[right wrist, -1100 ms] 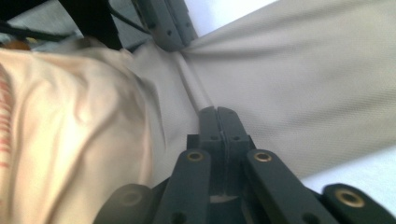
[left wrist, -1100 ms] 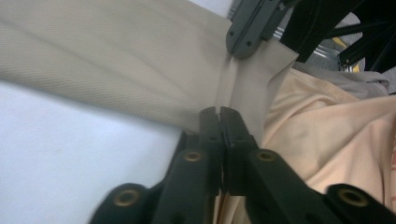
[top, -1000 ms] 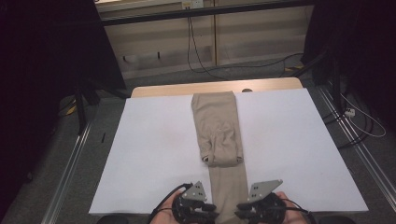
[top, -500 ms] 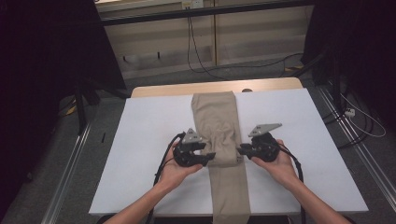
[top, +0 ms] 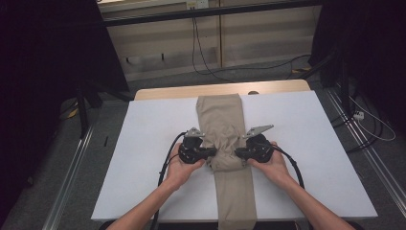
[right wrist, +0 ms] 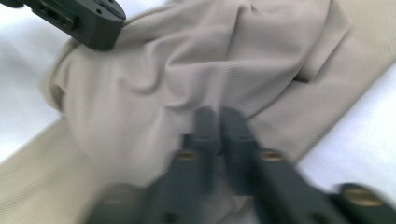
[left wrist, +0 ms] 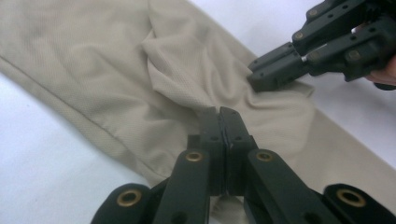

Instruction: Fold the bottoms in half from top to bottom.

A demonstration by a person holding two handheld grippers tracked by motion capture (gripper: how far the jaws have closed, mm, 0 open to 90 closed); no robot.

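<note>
A long beige garment (top: 219, 115) lies lengthwise down the middle of the white table cover (top: 153, 143), its lower end hanging over the near edge. Its upper layer bunches into wrinkles at mid-length (top: 224, 155). My left gripper (top: 213, 154) comes in from the left and my right gripper (top: 233, 154) from the right, tips facing across the bunch. Both pairs of jaws have just been closing. In the left gripper view the left gripper (left wrist: 219, 112) pinches a ridge of the cloth (left wrist: 187, 74). In the blurred right gripper view the right gripper (right wrist: 215, 114) nips the cloth (right wrist: 187, 60) likewise.
A bare strip of wooden tabletop (top: 167, 92) shows at the far edge. Black cables (top: 206, 62) run over the grey floor behind. Metal rails (top: 72, 191) flank the table on both sides. The white cover has free room left and right of the garment.
Both hands came from the near edge up to the garment's middle, then moved inward from its sides. The jaws shut on the cloth, which now bunches between them.
</note>
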